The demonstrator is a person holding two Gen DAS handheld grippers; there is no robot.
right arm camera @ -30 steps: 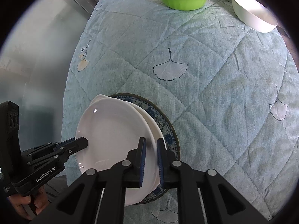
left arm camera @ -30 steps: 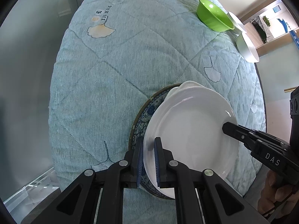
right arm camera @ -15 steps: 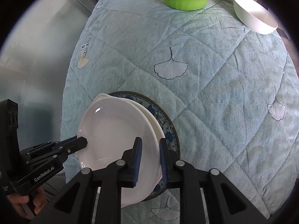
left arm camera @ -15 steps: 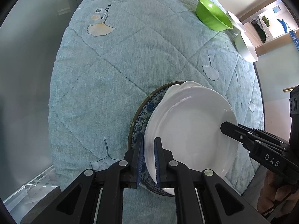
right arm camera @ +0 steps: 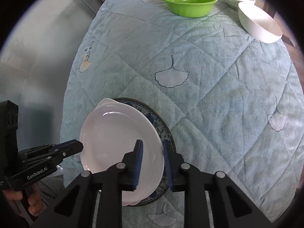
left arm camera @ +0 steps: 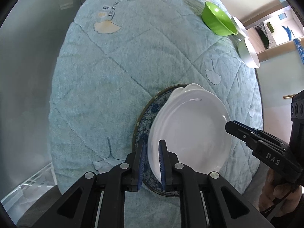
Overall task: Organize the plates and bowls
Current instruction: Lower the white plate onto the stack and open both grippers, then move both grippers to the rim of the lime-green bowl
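Observation:
A white plate (left arm camera: 190, 129) (right arm camera: 117, 138) lies on another white plate and a blue patterned plate (left arm camera: 152, 110) (right arm camera: 161, 125) on the quilted table. My left gripper (left arm camera: 152, 163) straddles the white plate's left rim, its jaws a little apart. My right gripper (right arm camera: 152, 161) straddles the right rim with its jaws wider apart, no longer clamping. Each gripper shows in the other's view, the right gripper (left arm camera: 233, 127) and the left gripper (right arm camera: 76, 146). A green bowl (left arm camera: 218, 20) (right arm camera: 189, 1) and two white bowls (left arm camera: 248, 52) (right arm camera: 260, 24) stand at the far end.
The table is covered by a light blue quilt (right arm camera: 209, 76) with ginkgo leaf prints. A grey floor and glass wall lie to the left (left arm camera: 28, 76). The table edge drops off close behind the plate stack.
My right gripper's jaws have opened wider around the plate rim. My left gripper's jaws have also parted slightly. Both cameras have drawn back a little; the plates stay on the stack.

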